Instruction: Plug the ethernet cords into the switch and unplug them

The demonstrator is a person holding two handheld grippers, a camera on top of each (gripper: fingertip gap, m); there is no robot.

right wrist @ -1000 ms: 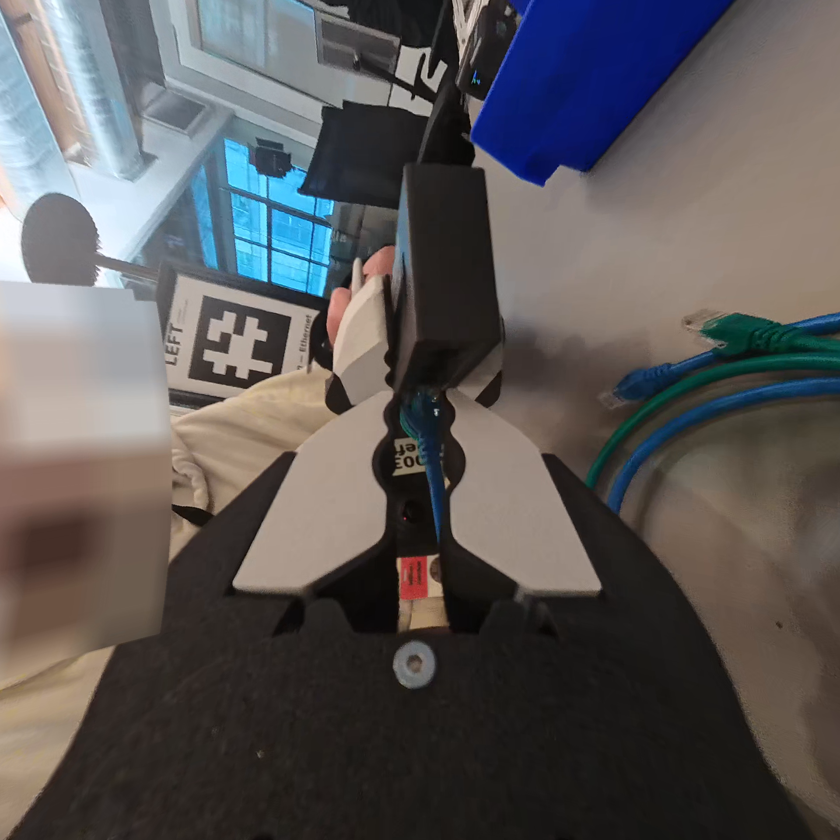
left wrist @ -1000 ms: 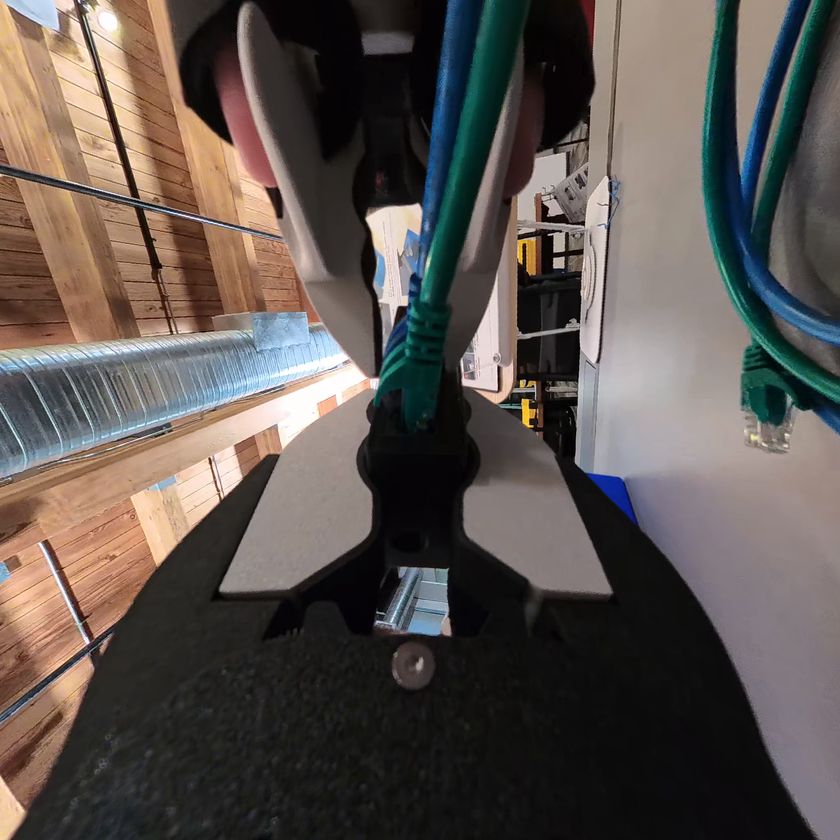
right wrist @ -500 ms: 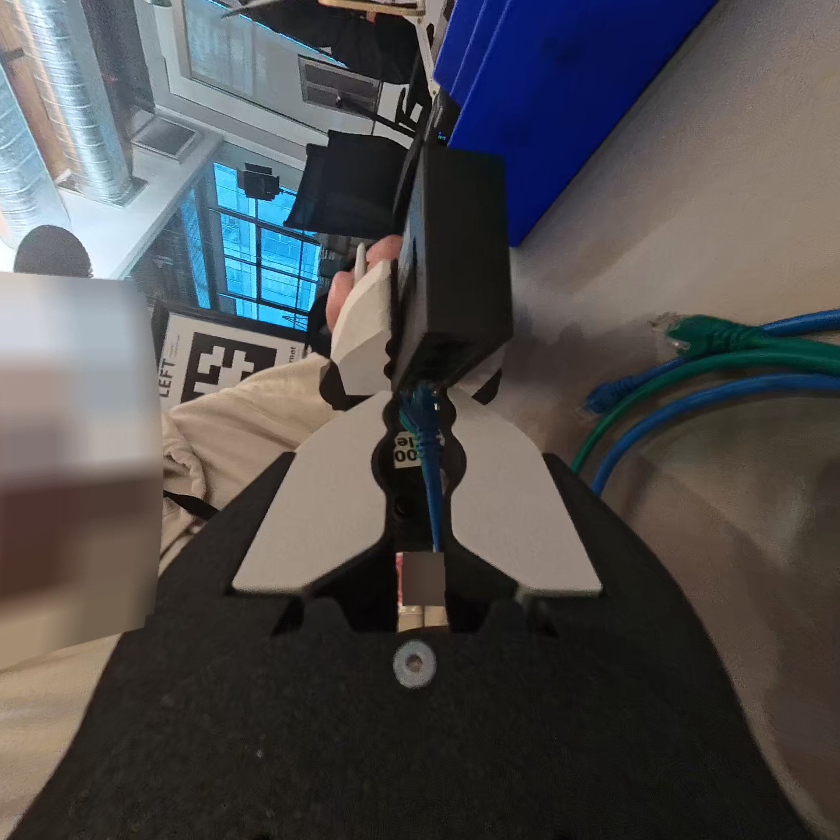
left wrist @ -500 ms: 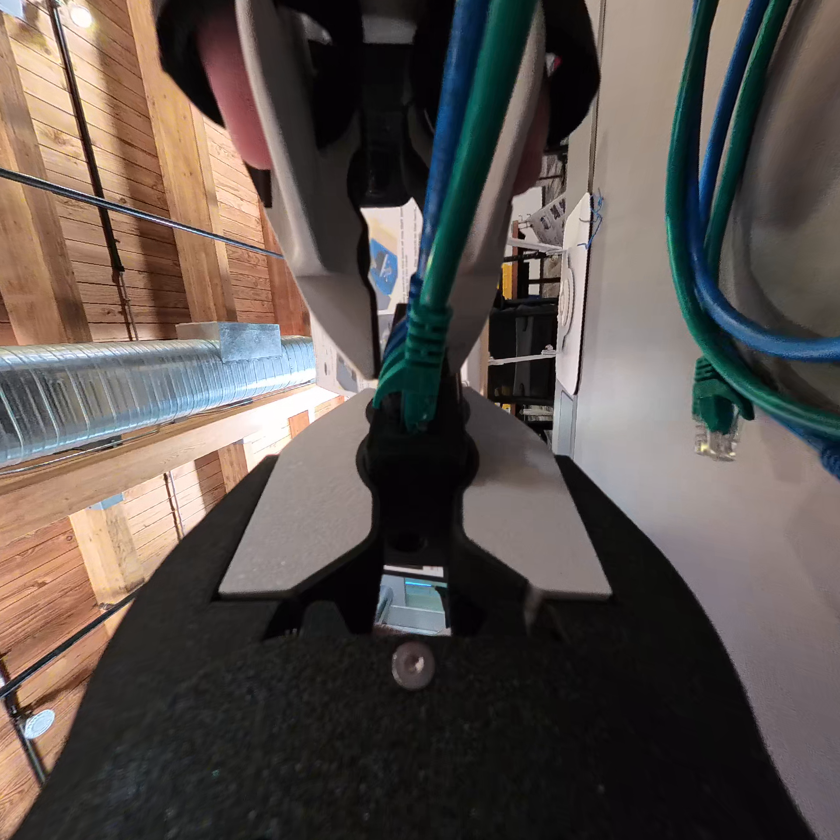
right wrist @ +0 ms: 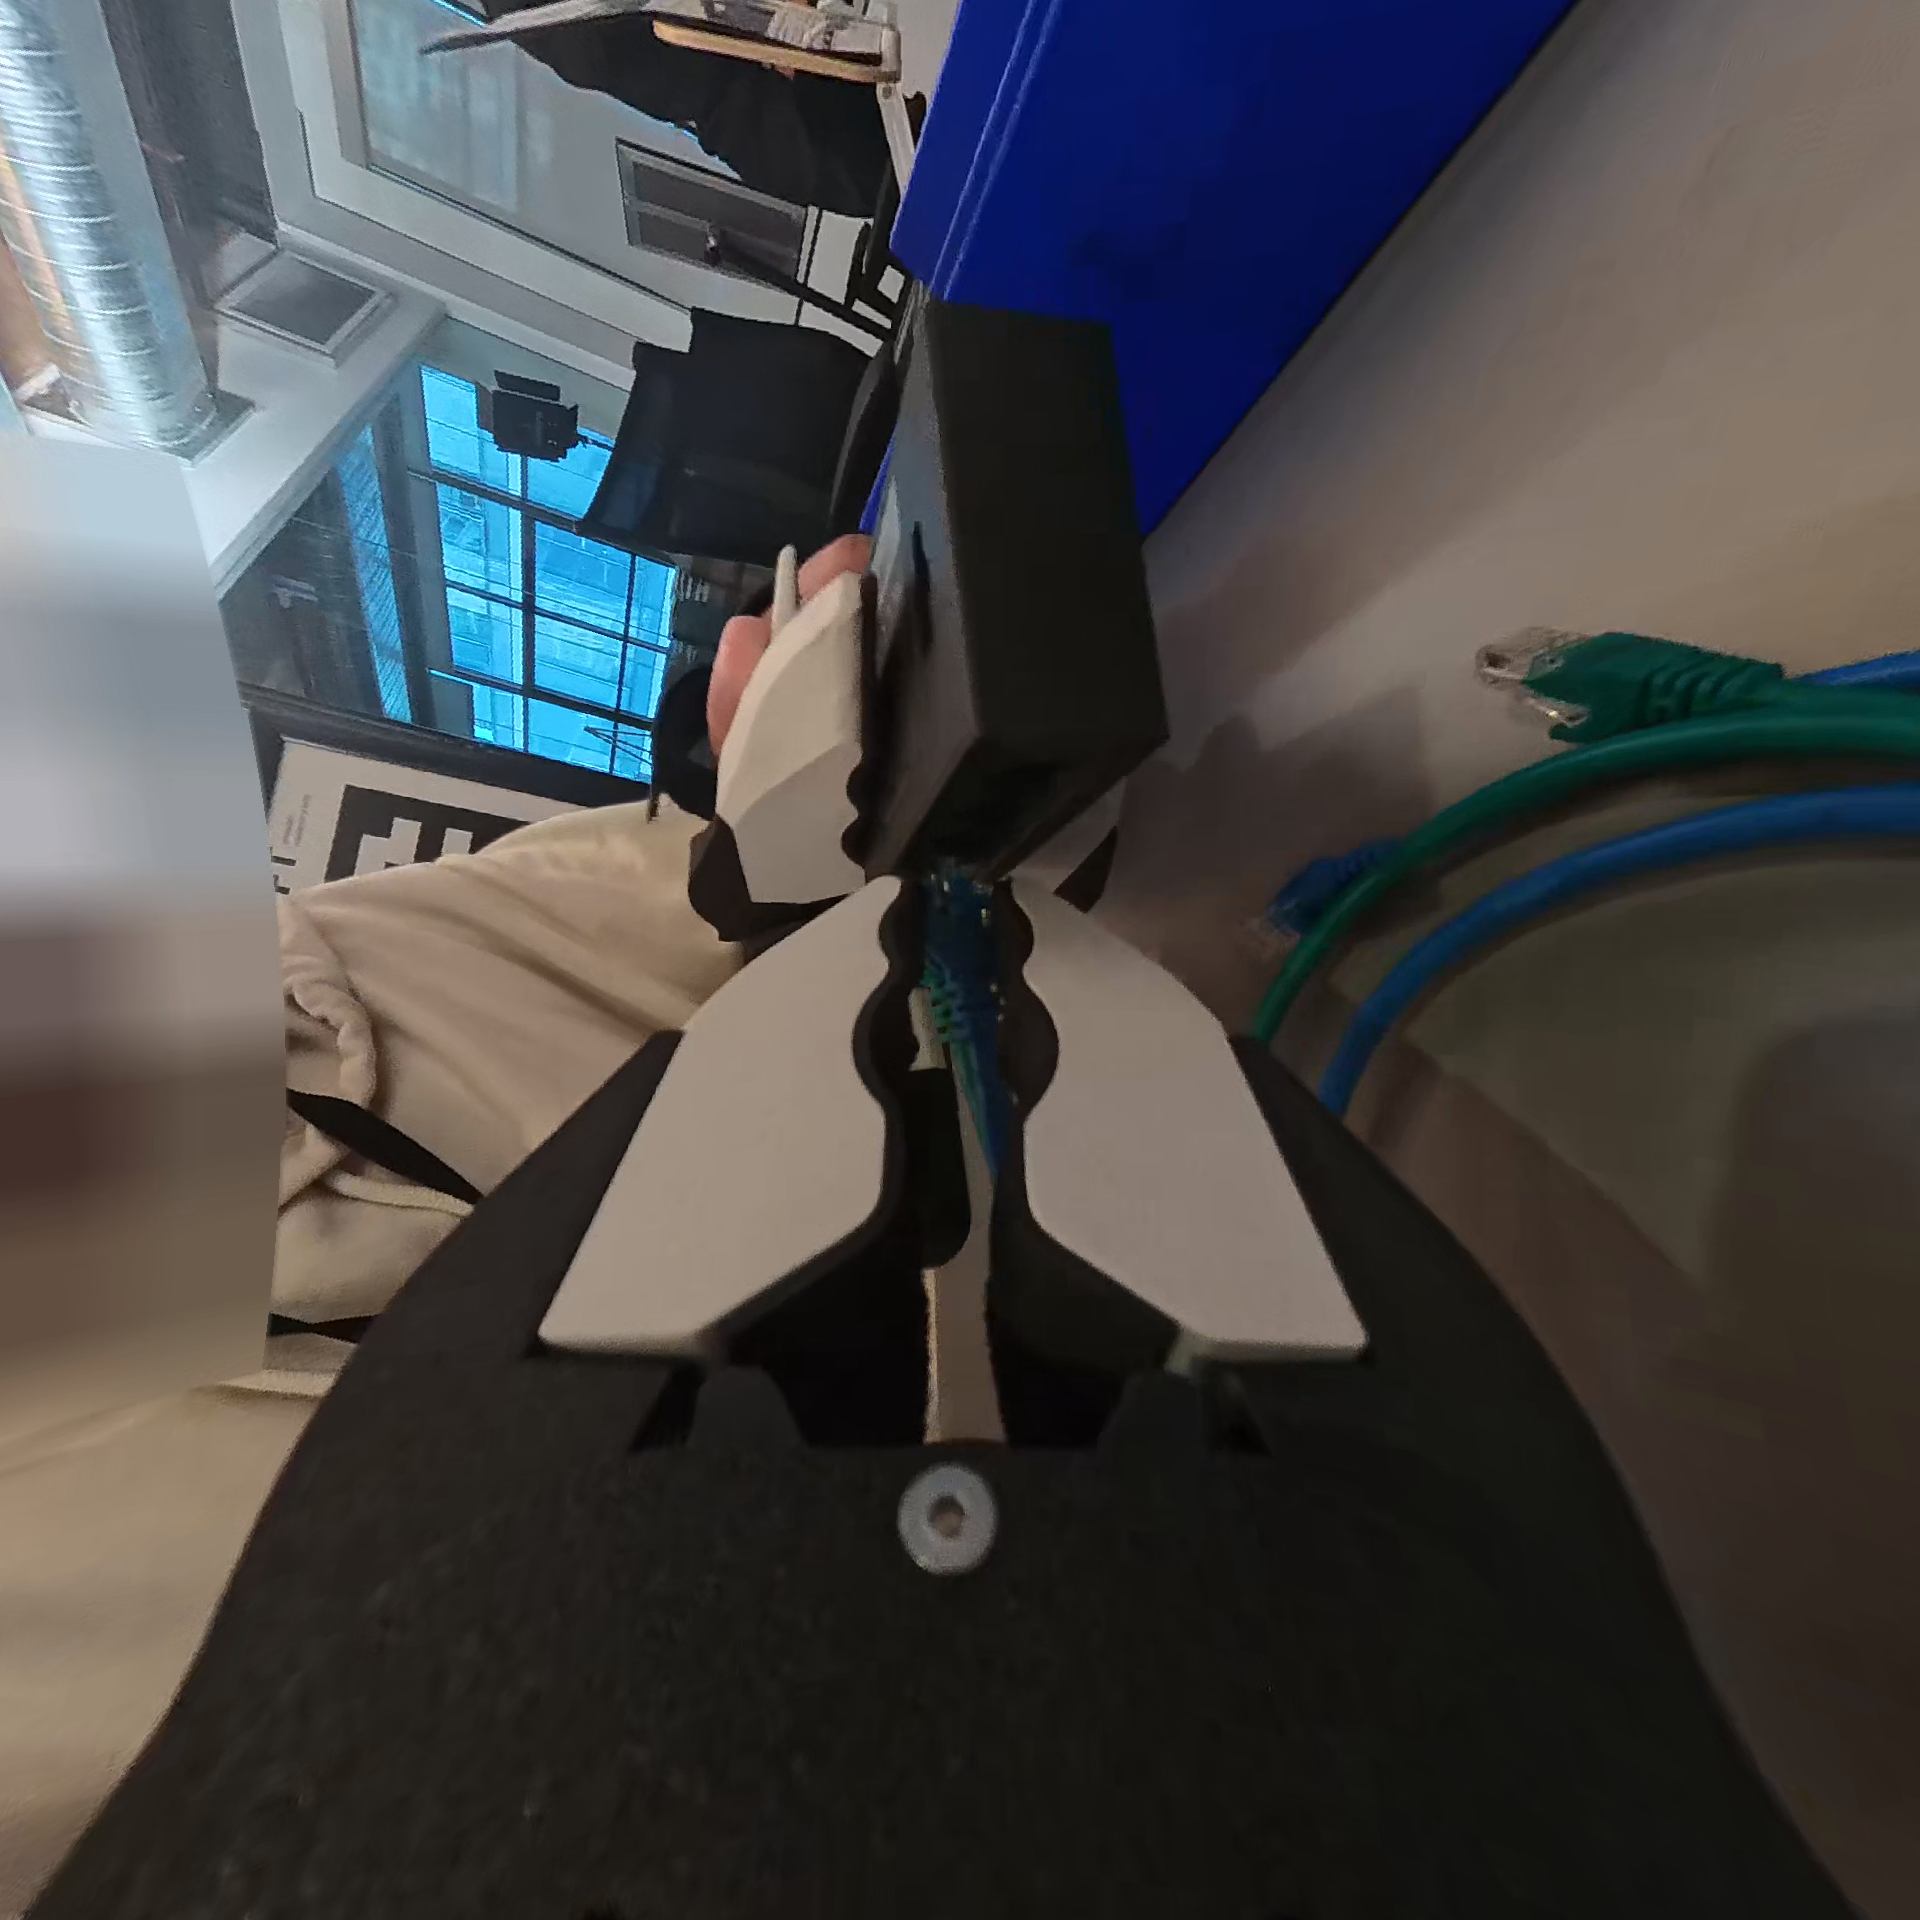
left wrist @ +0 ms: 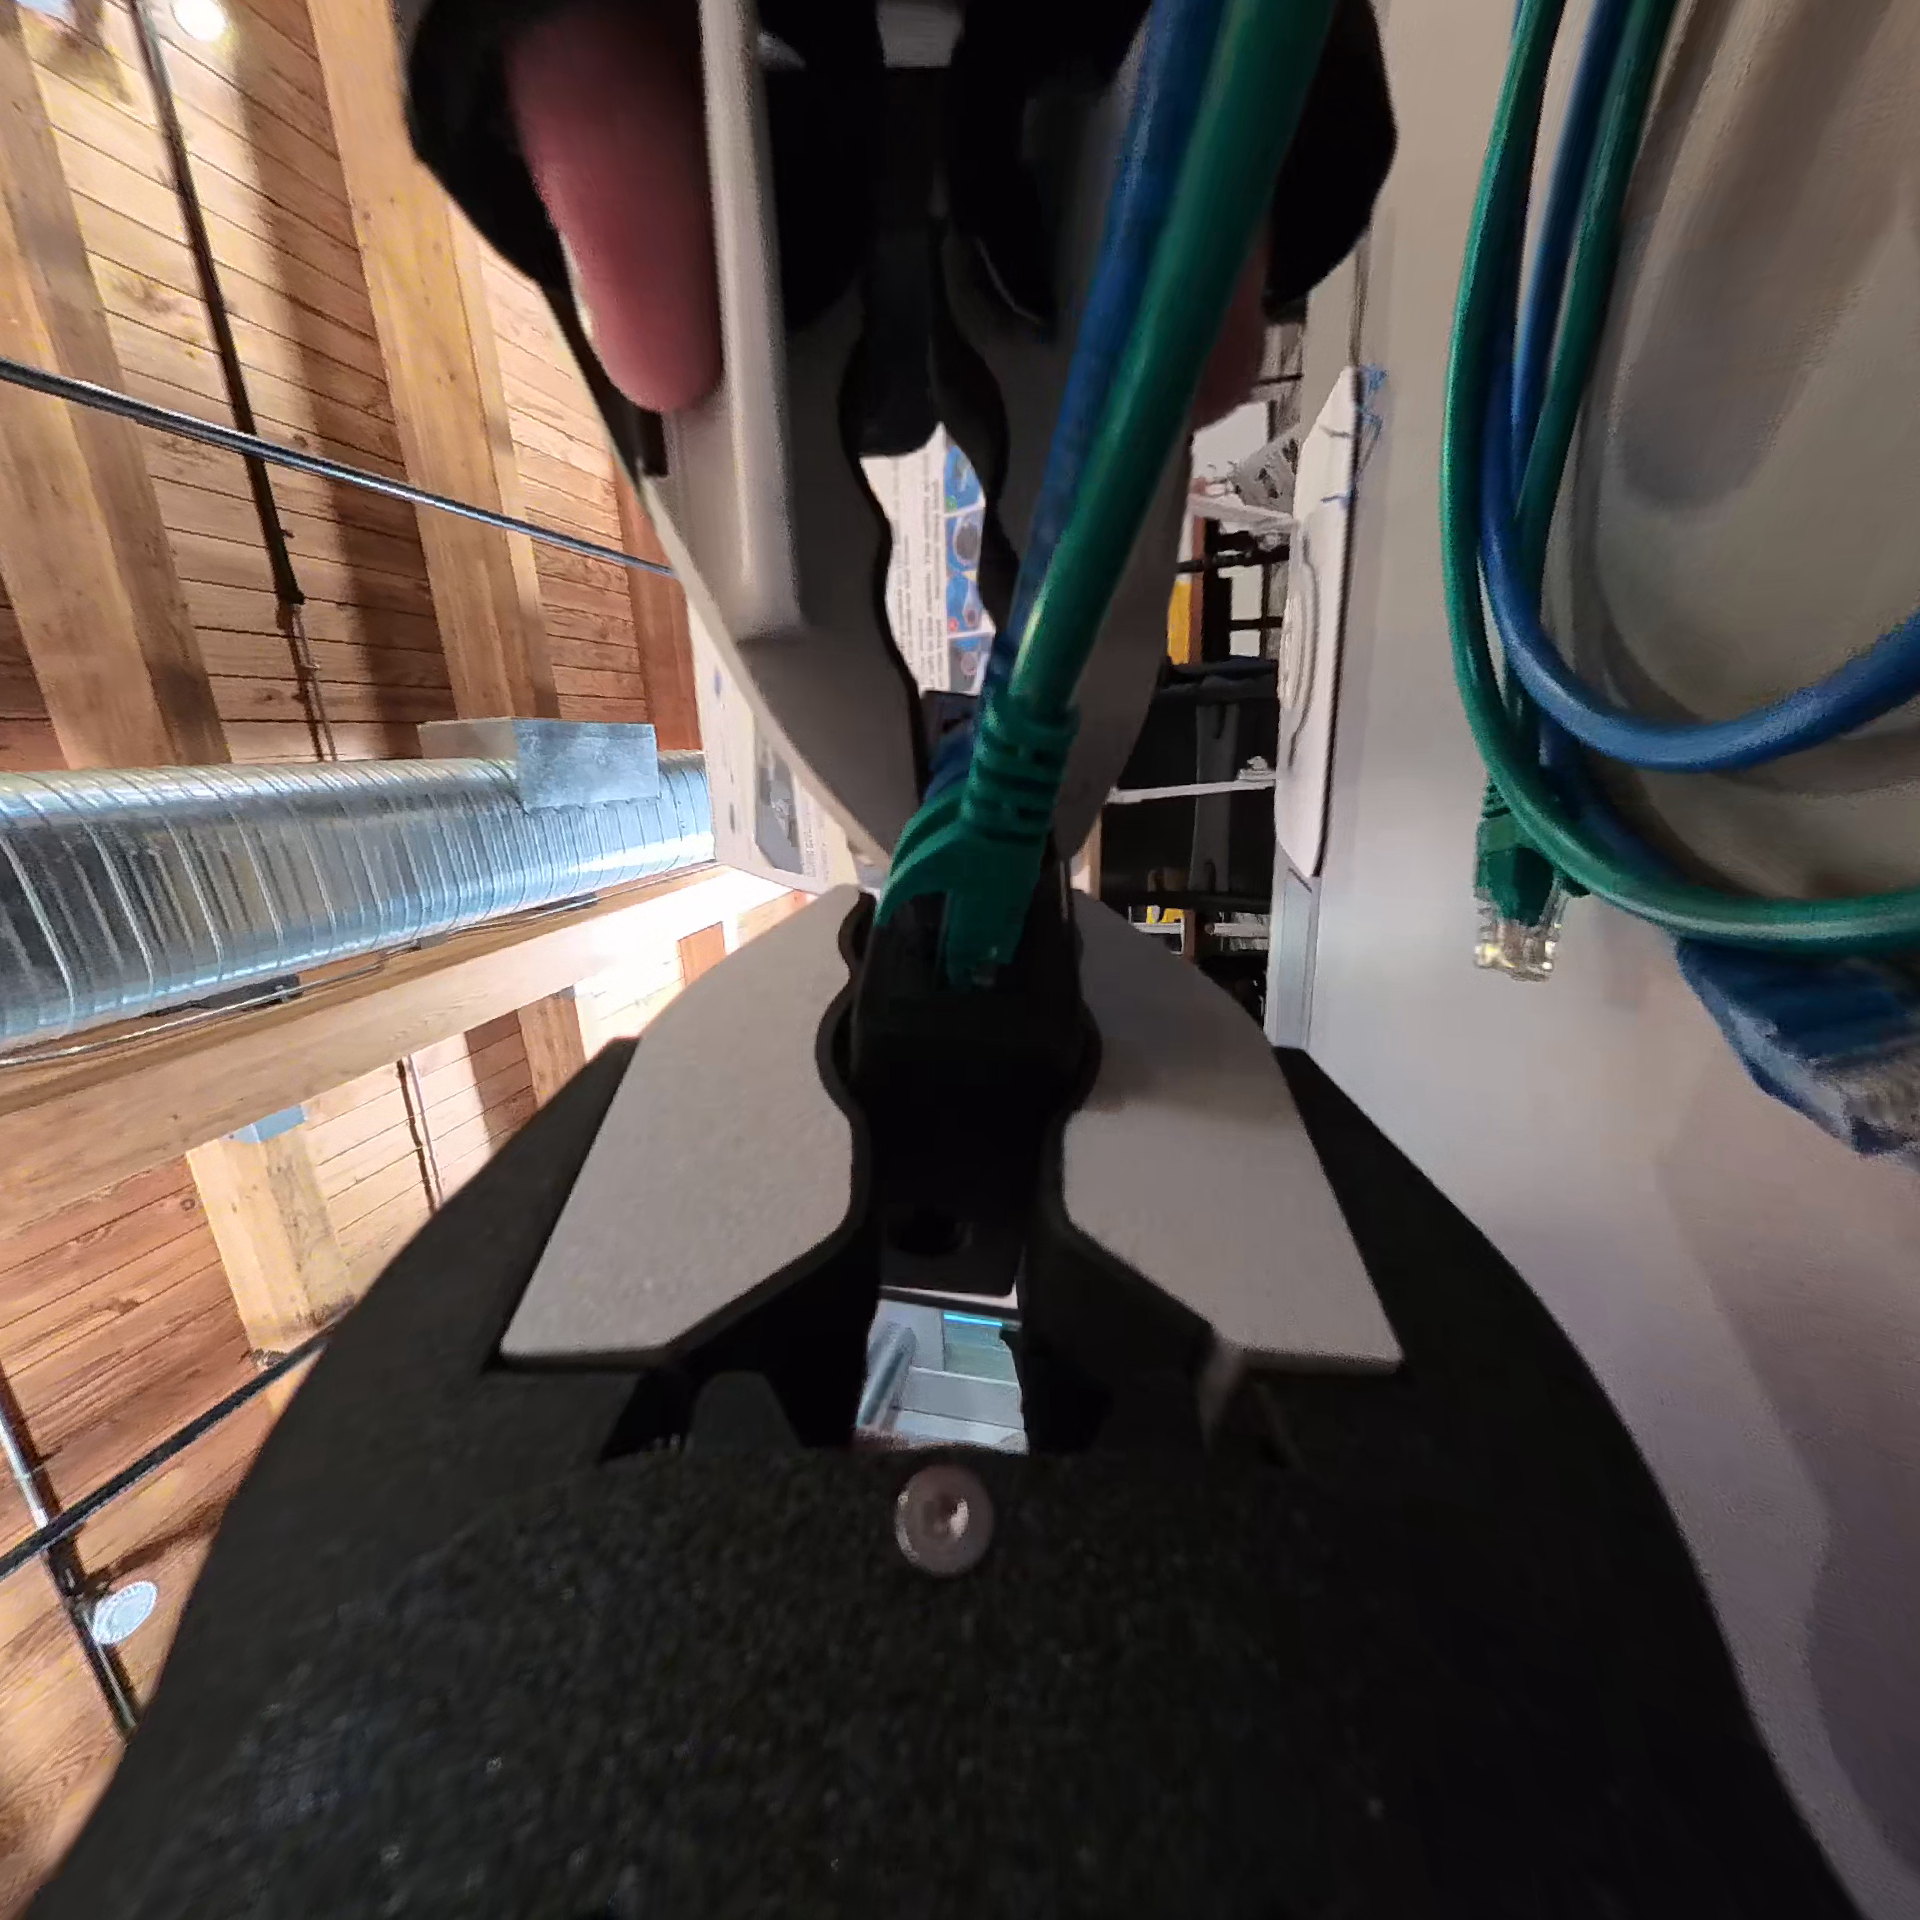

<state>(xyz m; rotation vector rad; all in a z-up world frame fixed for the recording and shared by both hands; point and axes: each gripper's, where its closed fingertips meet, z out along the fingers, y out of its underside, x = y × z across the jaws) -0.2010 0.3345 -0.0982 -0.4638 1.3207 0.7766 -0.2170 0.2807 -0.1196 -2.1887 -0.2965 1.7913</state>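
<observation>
L gripper (left wrist: 961, 997) is clamped on the black ethernet switch (left wrist: 956, 1070), jaws closed against its sides; the switch is held up off the grey table (left wrist: 1558, 1247), port end facing the R gripper (left wrist: 977, 644), which shows opposite in the left wrist view. A green ethernet cord (left wrist: 1101, 499) w/ its ribbed boot sits at the switch's port face, a blue ethernet cord (left wrist: 1112, 312) running just behind it; whether the green plug is fully seated can't be told. In the right wrist view the R gripper (right wrist: 956, 914) has jaws pinched shut on the blue and green cords right at the switch (right wrist: 1018, 582), tips nearly touching the port face; which cord takes the grip isn't clear. A person's fingers (right wrist: 748, 665) wrap the L gripper's handle beyond the switch. On the table lie loose cords: a spare green plug (right wrist: 1621, 681) and a spare blue plug (right wrist: 1320, 894), both unplugged, well apart from the switch. A blue bin (right wrist: 1247, 208) stands at the table's far side. Metal duct (left wrist: 312, 873) and wood ceiling behind.
</observation>
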